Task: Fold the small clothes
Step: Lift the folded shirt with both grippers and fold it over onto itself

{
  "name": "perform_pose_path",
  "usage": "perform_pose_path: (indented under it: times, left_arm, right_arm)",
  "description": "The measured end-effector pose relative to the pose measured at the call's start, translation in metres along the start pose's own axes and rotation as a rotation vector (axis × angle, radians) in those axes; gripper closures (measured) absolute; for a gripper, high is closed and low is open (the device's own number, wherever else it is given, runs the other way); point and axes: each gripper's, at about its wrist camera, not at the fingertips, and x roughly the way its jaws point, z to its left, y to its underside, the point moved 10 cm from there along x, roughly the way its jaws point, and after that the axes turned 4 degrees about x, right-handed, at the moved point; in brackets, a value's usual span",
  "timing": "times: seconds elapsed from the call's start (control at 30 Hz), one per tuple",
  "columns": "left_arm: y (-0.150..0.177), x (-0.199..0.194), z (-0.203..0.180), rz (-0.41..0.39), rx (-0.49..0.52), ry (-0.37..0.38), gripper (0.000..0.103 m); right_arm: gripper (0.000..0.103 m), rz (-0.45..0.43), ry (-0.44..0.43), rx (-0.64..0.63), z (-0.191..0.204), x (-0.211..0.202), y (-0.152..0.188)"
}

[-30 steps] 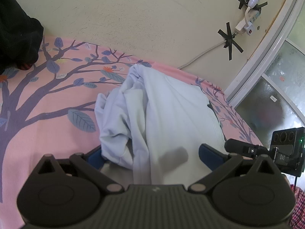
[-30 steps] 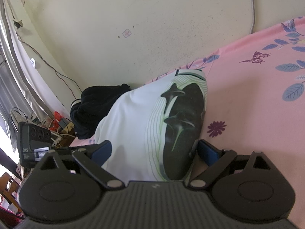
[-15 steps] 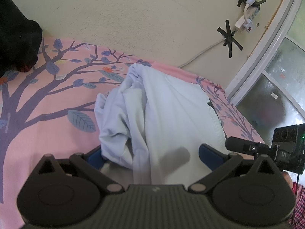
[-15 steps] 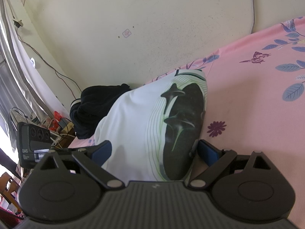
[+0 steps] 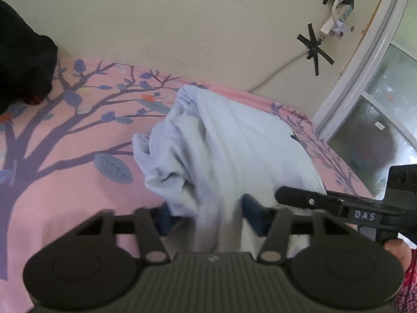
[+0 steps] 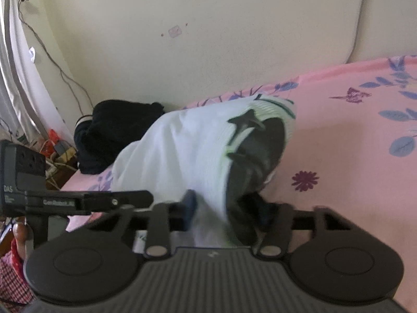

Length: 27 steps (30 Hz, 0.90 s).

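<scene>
The left wrist view alone showed the window [image 5: 378, 109] at the right edge of the frame, the taped power strip [image 5: 338, 13] on the wall at the upper right, and the tree print spreading over the pink sheet [image 5: 65, 156] at the left; the right gripper's body crossed its lower right corner. The right wrist view alone showed the curtain [image 6: 13, 78] and dangling wires along the left edge, clutter on the floor at the lower left, and the black graphic on the garment. A black bundle [image 6: 114, 135] lay against the wall in both, at the upper left in the left view and left of centre in the right. The shirt [image 5: 229, 156] sat in the middle of the left frame, pale blue-white, rumpled into soft folds on its left side and smoother on its right, rising off the sheet toward the camera. The left gripper [image 5: 208, 216] was clenched on a gathered hem of the shirt at the lower centre. In the right view the shirt [image 6: 182, 156] hung as a tented white panel with thin green stripes beside the dark print, its far end resting on the sheet [image 6: 351, 169]. The right gripper [image 6: 226, 214] was likewise pinched on the shirt's near edge, though motion blur softened its fingers.
</scene>
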Motion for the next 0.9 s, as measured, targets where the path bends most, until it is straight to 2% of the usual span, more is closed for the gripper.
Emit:
perform_pose_path:
  times: [0.13, 0.23, 0.33, 0.57, 0.6, 0.63, 0.67, 0.7, 0.73, 0.77, 0.8, 0.83, 0.9]
  left_arm:
    - [-0.007, 0.004, -0.021, 0.009, 0.025, -0.011, 0.064]
    - [-0.024, 0.015, -0.053, 0.017, 0.064, 0.035, 0.066]
    - [-0.052, 0.042, -0.093, 0.026, 0.084, 0.091, 0.066]
    - [-0.137, 0.156, -0.199, -0.016, 0.147, 0.212, 0.066]
    - [-0.147, 0.177, -0.210, -0.023, 0.151, 0.211, 0.063]
    - [-0.153, 0.202, -0.217, -0.023, 0.149, 0.200, 0.049]
    - [-0.153, 0.226, -0.221, 0.001, 0.150, 0.181, 0.030]
    - [-0.146, 0.253, -0.220, 0.058, 0.152, 0.139, 0.029]
    - [-0.134, 0.279, -0.215, 0.138, 0.149, 0.074, 0.041]
    - [-0.119, 0.296, -0.209, 0.207, 0.149, 0.026, 0.052]
    - [-0.112, 0.299, -0.208, 0.188, 0.170, 0.017, 0.049]
    - [-0.110, 0.291, -0.209, 0.134, 0.210, 0.004, 0.043]
    - [-0.099, 0.283, -0.210, 0.128, 0.262, 0.004, 0.042]
  right_arm:
    - [0.085, -0.036, -0.012, -0.004, -0.003, -0.019, -0.008]
    - [0.086, -0.087, 0.002, -0.063, -0.005, -0.040, -0.027]
    - [0.086, -0.161, 0.043, -0.097, -0.027, -0.068, -0.057]
    - [0.085, -0.310, 0.228, -0.080, -0.149, -0.125, -0.156]
    - [0.083, -0.324, 0.263, -0.071, -0.172, -0.126, -0.171]
    - [0.066, -0.330, 0.297, -0.052, -0.193, -0.124, -0.181]
    - [0.052, -0.324, 0.364, -0.014, -0.225, -0.117, -0.188]
    - [0.016, -0.293, 0.427, 0.018, -0.251, -0.110, -0.190]
    - [0.011, -0.258, 0.520, 0.058, -0.279, -0.104, -0.185]
    - [0.016, -0.248, 0.574, 0.081, -0.295, -0.103, -0.179]
    - [0.029, -0.235, 0.594, 0.118, -0.308, -0.105, -0.169]
    - [0.032, -0.241, 0.564, 0.165, -0.313, -0.109, -0.157]
    - [0.031, -0.269, 0.494, 0.228, -0.316, -0.119, -0.138]
